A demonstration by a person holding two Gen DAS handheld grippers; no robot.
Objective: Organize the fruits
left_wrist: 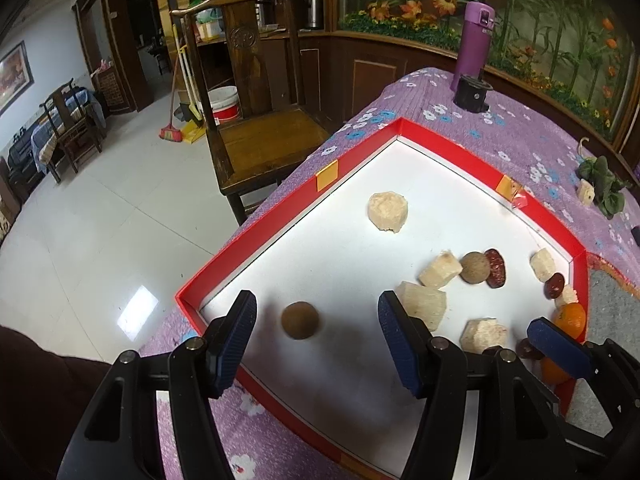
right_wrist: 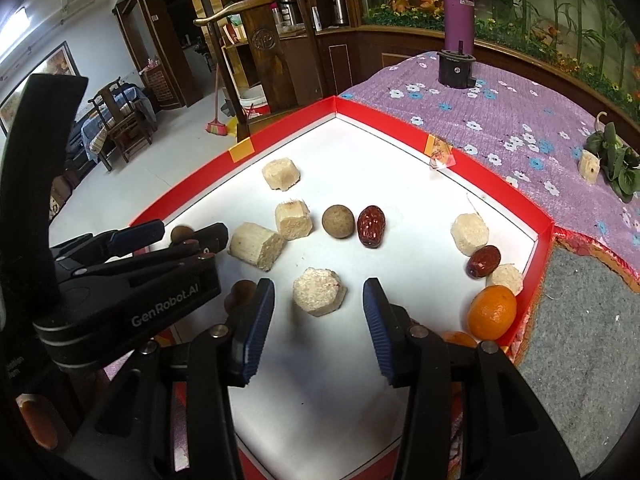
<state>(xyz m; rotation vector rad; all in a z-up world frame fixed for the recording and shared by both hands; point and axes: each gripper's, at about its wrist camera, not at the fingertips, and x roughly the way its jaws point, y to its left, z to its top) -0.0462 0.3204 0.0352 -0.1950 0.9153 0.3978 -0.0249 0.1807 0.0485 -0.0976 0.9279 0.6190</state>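
While both grippers hung unclenched low in frame, the left gripper (left_wrist: 316,338) bracketed a brown longan (left_wrist: 300,320), the right gripper (right_wrist: 319,326) a pale cane chunk (right_wrist: 319,291), and other fruit lay higher across the red-rimmed tray (right_wrist: 280,136).

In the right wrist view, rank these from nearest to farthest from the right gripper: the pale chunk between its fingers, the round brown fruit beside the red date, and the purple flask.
From the right gripper:
1. Pale chunk, just ahead between the open fingers.
2. Round brown fruit, mid-tray, left of the red date.
3. Purple flask, far back beyond the tray.
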